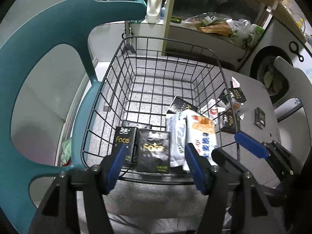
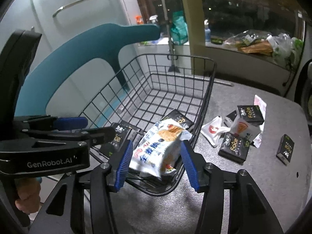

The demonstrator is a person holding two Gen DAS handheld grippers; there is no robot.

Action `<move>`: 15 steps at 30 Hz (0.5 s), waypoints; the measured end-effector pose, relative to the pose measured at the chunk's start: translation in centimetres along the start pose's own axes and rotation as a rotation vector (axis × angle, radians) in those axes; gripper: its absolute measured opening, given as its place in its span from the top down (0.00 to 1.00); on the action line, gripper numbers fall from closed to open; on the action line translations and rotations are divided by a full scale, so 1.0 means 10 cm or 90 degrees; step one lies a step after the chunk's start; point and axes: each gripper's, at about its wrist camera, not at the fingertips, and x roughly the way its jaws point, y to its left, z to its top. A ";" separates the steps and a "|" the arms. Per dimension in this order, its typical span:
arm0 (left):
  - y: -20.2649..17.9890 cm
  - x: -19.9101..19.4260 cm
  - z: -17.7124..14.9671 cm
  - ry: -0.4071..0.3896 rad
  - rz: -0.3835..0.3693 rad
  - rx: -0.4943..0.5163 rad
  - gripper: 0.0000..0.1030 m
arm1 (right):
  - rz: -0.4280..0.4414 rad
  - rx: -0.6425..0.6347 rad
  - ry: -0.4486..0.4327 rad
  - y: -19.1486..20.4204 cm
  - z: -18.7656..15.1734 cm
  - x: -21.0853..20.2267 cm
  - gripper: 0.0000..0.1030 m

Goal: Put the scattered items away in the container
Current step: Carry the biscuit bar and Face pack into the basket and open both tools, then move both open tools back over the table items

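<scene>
My right gripper (image 2: pixel 156 161) hangs wide open over the black wire basket (image 2: pixel 211 62), and the white biscuit packet (image 2: pixel 159 146) lies inside, free of the pads. My left gripper (image 1: pixel 154 161) gapes empty too. Next, I reckon, swing right for the black tissue packs (image 2: pixel 235 147) scattered on the grey table (image 2: pixel 253 185).

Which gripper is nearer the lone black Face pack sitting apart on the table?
Right. The right gripper, open, is at the basket's near right corner, on the lone pack's side. The left gripper, open, is at the basket's near rim, farther left.
</scene>
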 end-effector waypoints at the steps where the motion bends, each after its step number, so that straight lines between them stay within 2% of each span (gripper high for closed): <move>1: -0.02 -0.02 0.00 -0.003 -0.008 -0.001 0.34 | -0.002 0.000 -0.005 -0.01 0.00 -0.04 0.50; 6: -0.17 -0.12 0.01 -0.014 -0.020 0.010 0.34 | -0.020 0.005 -0.026 -0.19 0.00 -0.28 0.50; 8: -0.30 -0.18 0.01 -0.020 -0.038 0.017 0.34 | -0.037 0.016 -0.038 -0.31 -0.03 -0.40 0.50; 11: -0.60 -0.22 -0.01 -0.020 -0.062 0.043 0.34 | -0.085 0.044 -0.052 -0.65 -0.10 -0.59 0.50; 15: -1.12 -0.16 -0.05 -0.008 -0.097 0.084 0.34 | -0.164 0.102 -0.031 -1.27 -0.31 -0.66 0.50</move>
